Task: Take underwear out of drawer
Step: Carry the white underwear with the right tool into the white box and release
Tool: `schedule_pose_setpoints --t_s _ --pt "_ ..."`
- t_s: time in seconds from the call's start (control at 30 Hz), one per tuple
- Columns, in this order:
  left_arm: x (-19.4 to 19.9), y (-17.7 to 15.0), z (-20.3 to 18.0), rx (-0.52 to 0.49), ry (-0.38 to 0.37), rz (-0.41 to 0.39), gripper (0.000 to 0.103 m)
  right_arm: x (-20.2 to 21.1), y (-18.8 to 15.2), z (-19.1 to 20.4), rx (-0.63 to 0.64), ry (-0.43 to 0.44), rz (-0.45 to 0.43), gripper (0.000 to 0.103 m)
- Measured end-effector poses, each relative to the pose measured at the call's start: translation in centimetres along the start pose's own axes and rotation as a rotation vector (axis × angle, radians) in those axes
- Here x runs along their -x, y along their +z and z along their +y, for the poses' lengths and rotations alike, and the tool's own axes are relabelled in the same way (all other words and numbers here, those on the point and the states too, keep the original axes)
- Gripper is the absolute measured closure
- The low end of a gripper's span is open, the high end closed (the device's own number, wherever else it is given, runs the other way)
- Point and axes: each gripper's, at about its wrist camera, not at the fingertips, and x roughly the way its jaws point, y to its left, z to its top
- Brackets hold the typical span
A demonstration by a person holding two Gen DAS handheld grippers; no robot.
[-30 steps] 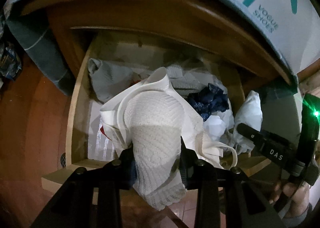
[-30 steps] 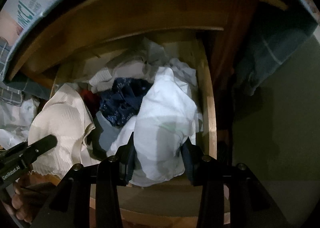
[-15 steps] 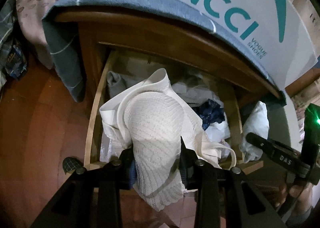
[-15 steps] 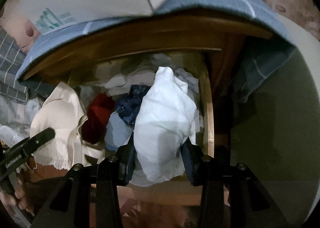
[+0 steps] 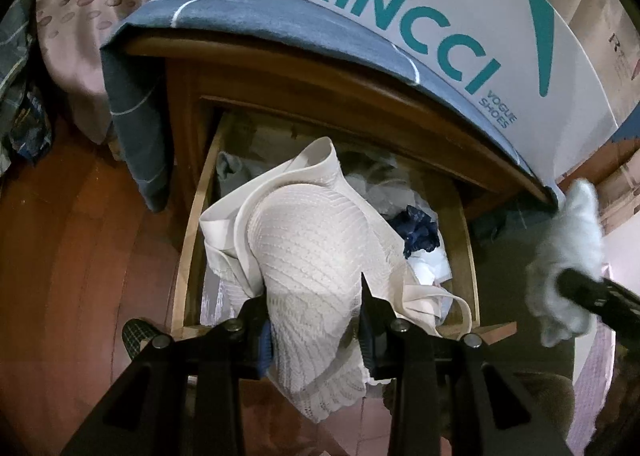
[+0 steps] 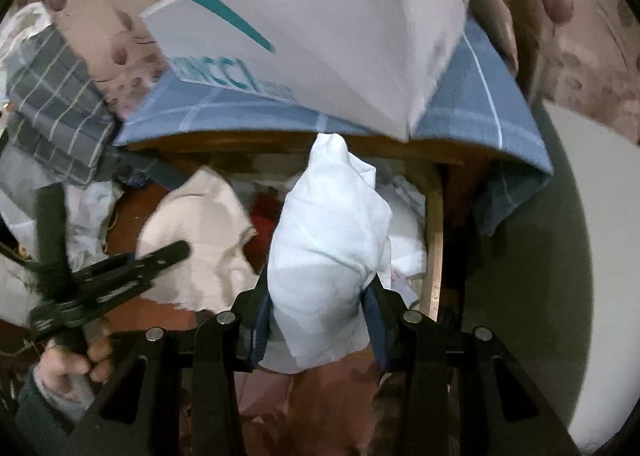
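My left gripper (image 5: pixel 314 316) is shut on a cream ribbed undergarment (image 5: pixel 312 240) with a wide elastic band, held above the open wooden drawer (image 5: pixel 192 240). My right gripper (image 6: pixel 318 316) is shut on a white cloth undergarment (image 6: pixel 328 240), lifted well above the same drawer (image 6: pixel 434 240). In the left wrist view the white piece (image 5: pixel 568 252) and the right gripper's dark finger (image 5: pixel 592 292) show at the right edge. In the right wrist view the cream piece (image 6: pixel 196 232) and the left gripper's fingers (image 6: pixel 132 268) show at the left, held by a hand (image 6: pixel 68 364).
More clothes lie in the drawer: a dark blue item (image 5: pixel 420 232), a grey one (image 5: pixel 232 171), a red one (image 6: pixel 264 223). A blue cloth (image 5: pixel 248 11) and a white XINCCI shoe box (image 5: pixel 452 27) top the nightstand. Wooden floor (image 5: pixel 80 256) lies to the left.
Both grippers rose away from the drawer with their garments; the right one lifted more, its white piece now clear of the drawer. The nightstand top and shoe box came into view.
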Motion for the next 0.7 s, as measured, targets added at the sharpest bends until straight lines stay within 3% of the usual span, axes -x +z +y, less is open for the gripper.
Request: schedule_pose_setpoints --t_s 0.2,0.37,0.5,0.7 --pt "0.2 0.1 0.1 0.002 -0.015 -0.005 0.070 5.3 3.2 2.8 0.064 0.026 -0.094 0.065" --pt "0.2 0.1 0.7 0.023 -0.018 -0.002 0.070 8.9 8.1 4.3 0.092 0.009 -0.200 0.065" --pt "0.2 0.1 0.6 0.019 -0.017 -0.003 0.070 8.7 12.5 3.8 0.047 -0.026 -0.236 0.065" --pt "0.0 0.1 0.2 0.006 -0.015 0.007 0.070 5.4 18.5 3.1 0.024 -0.137 -0.220 0.065"
